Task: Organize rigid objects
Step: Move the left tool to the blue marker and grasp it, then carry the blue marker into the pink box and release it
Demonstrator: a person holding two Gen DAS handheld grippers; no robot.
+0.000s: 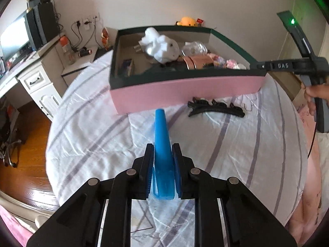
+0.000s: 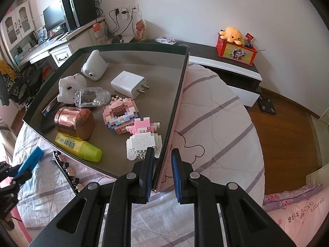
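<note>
Left tool (image 1: 162,154) clamped on a blue comb (image 1: 161,144) above the bed (image 1: 236,144); right tool (image 2: 162,160) clamped on the pink box (image 1: 185,92) wall.

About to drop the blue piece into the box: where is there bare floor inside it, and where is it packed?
Bare floor lies along the box's back wall, behind the white charger, and in the near strip between the yellow highlighter and white brick figure. The left side is crowded around the copper tin, clear bottle and white toys.
</note>
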